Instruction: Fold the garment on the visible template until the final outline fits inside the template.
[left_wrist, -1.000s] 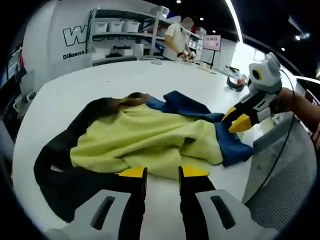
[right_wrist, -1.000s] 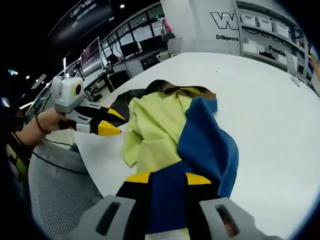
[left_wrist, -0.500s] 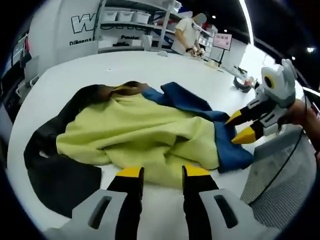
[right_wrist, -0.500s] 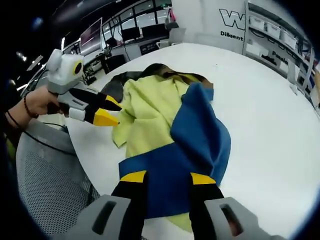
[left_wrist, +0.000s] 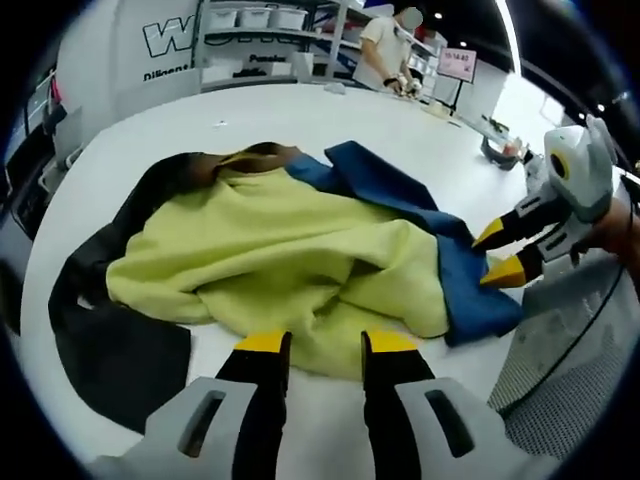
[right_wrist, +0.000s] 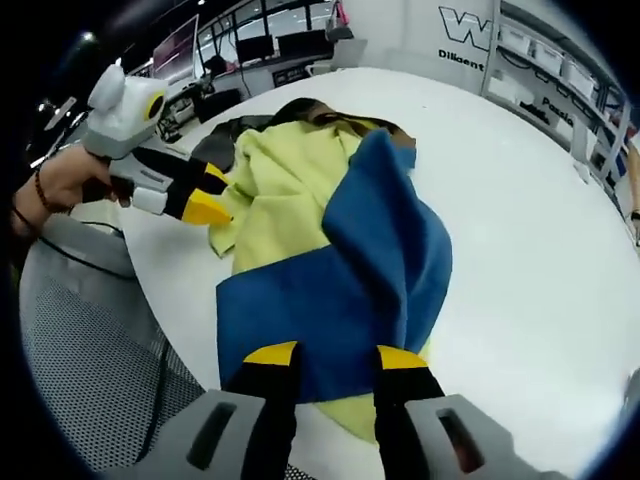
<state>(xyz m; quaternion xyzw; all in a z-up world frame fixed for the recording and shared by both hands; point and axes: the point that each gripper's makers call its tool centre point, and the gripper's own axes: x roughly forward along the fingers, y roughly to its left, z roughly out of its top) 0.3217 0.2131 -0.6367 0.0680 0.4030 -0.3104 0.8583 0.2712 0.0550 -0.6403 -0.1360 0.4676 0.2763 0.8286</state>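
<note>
— Where is the garment?

— It lies crumpled on the white table (left_wrist: 150, 130), close to the table's near edge. In my left gripper view the garment (left_wrist: 290, 270) shows a big yellow-green panel in the middle, a dark black part (left_wrist: 110, 340) spreading to the left and near side, and a blue part (left_wrist: 450, 270) running from the far middle down to the right. There is a brown patch at its far end (I cannot tell if it is a collar). In my right gripper view the garment (right_wrist: 340, 250) shows the blue panel nearest me, draped over the yellow-green one.

— And your grippers?

— My left gripper (left_wrist: 313, 345) hangs just at the near edge of the yellow-green cloth, jaws parted with a clear gap and nothing between them. In the right gripper view it (right_wrist: 205, 195) comes in from the left, held in my hand (right_wrist: 60, 185), its yellow tips beside the cloth's left edge. My right gripper (right_wrist: 325, 358) sits over the near edge of the blue panel, jaws spread apart, gripping nothing that I can see. In the left gripper view it (left_wrist: 500, 252) is at the blue corner on the right, tips apart.

— Anything around it?

— Grey mesh (right_wrist: 90, 370) lies beyond the table's near edge. Far off stand shelves (left_wrist: 260, 40) with bins and a person (left_wrist: 385, 50) beside them.
</note>
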